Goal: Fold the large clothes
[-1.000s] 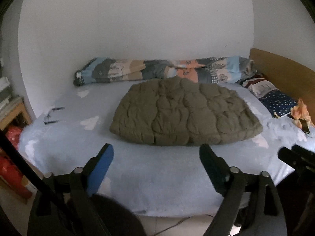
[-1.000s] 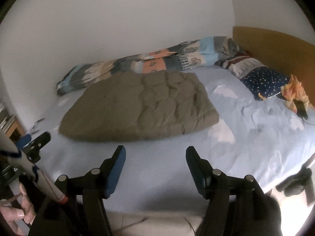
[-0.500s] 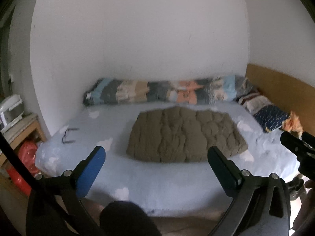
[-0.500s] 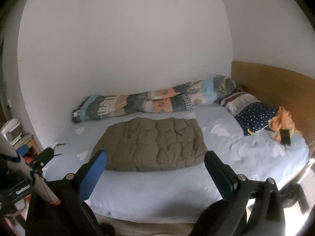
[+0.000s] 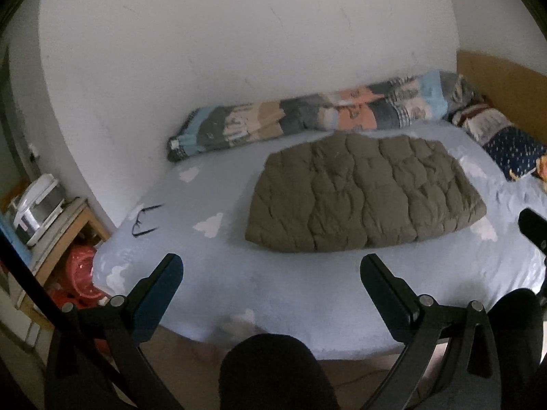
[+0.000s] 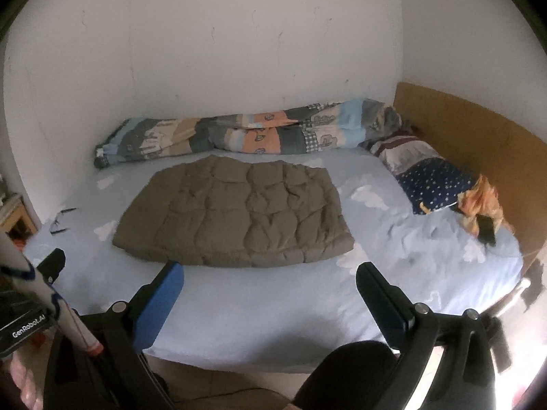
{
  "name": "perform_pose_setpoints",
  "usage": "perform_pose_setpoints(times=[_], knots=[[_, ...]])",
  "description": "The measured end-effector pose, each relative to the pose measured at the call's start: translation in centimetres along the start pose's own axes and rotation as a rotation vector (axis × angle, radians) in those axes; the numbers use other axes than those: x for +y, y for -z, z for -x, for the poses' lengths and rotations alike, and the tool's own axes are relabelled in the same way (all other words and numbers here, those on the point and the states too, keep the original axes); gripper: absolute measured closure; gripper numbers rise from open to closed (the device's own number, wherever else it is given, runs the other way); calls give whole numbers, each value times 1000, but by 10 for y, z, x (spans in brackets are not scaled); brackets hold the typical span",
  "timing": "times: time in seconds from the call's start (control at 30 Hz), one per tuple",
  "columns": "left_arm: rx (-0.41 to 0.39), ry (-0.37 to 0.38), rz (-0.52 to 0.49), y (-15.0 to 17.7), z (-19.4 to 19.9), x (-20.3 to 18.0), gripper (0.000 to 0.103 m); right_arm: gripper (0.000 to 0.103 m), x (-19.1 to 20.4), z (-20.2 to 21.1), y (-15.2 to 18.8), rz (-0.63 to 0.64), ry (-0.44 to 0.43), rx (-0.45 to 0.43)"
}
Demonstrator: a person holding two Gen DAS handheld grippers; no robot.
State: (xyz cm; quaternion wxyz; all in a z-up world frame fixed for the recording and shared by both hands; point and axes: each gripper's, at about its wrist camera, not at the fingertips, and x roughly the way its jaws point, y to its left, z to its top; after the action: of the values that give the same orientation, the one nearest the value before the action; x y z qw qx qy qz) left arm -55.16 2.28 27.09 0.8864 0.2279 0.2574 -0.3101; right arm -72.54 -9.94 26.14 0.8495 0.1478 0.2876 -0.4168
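Right wrist: folded coat amid bare bedsheet

Olive-brown quilted jacket on pale blue bedsheet with white clouds. Rolled duvet — patchwork of blue, grey, peach, beige. Pillow navy with white dots. Orange cloth. Headboard tan — wall white.

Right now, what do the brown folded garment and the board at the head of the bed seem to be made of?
The brown garment looks like matte quilted fabric with padding: stitched puffy squares and soft wrinkles. The headboard looks like light brown wood or wood-look board, flat and smooth; I cannot tell which.
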Motion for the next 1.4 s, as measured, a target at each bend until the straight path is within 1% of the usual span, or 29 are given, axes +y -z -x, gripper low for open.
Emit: perform_pose_setpoints(times=[0.17,0.33,0.5,0.63,0.83,1.4], knots=[[44,23,-28,-7,-28,-13,0,1,0,-22,-3,14,16,32],[83,41,-44,-8,-45,-21,0,1,-1,-38,-6,34,26,50],[117,30,-37,-5,-61,-19,0,1,-4,-57,-7,18,29,79],[140,24,-27,-3,-69,-18,0,1,2,-68,-7,39,20,91],[152,42,-33,0,-72,-19,0,1,8,-76,-4,56,25,107],[154,77,-13,6,-69,-14,0,1,16,-70,0,93,46,108]])
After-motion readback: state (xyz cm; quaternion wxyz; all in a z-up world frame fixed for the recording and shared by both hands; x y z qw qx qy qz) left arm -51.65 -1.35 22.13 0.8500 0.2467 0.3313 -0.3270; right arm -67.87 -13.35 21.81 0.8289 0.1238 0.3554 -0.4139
